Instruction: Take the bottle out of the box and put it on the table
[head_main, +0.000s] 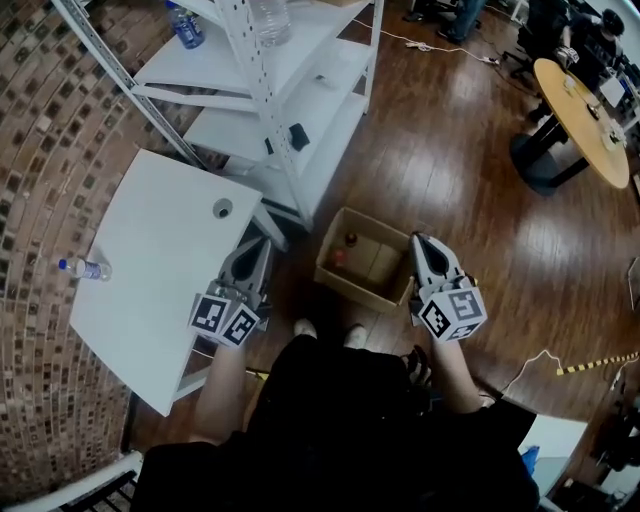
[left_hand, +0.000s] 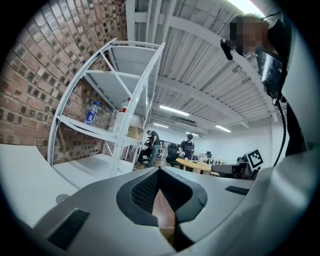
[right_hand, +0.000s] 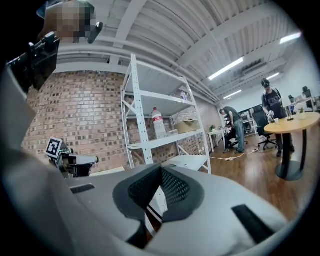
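An open cardboard box (head_main: 380, 283) stands on the wooden floor in front of my feet. A small bottle (head_main: 346, 250) with a dark cap lies inside it, near its left wall. The white table (head_main: 160, 270) is to the left of the box. My left gripper (head_main: 262, 245) hangs over the table's right edge, shut and with nothing in it; its jaws meet at the tips (left_hand: 160, 170). My right gripper (head_main: 418, 240) is over the box's right rim, also shut and holding nothing (right_hand: 161, 167). Both point level, away from me.
A clear bottle with a blue cap (head_main: 85, 268) lies on the table's left side. A white shelf rack (head_main: 290, 90) with bottles stands behind the table and box. A round wooden table (head_main: 585, 115) with people is at the far right.
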